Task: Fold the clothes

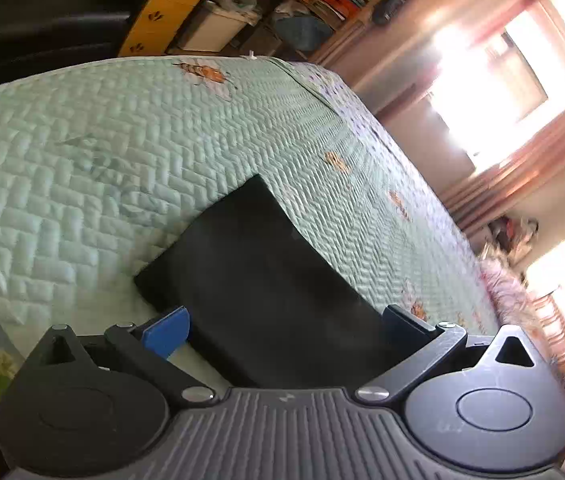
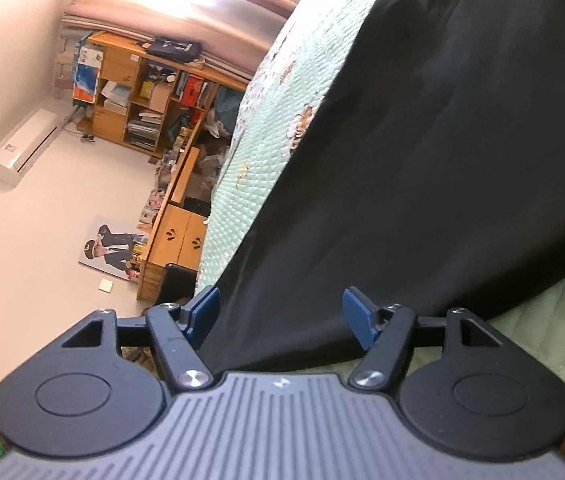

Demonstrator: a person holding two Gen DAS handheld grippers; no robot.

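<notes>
Between the spread jaws of the left gripper (image 1: 286, 330), a black garment (image 1: 258, 276) lies flat on the green quilted bedspread (image 1: 82, 152), nothing clamped. Right gripper (image 2: 284, 314) likewise released, its blue pads (image 2: 358, 318) standing apart either side of the same garment's near edge.

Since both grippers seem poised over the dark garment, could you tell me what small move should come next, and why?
Probably close both grippers on the near edge of the black garment. The left gripper and the right gripper both stand open with the cloth's edge lying between their blue pads, and neither is pinching it. The garment lies flat on the green quilted bedspread, so a grip seems needed before any fold.
</notes>
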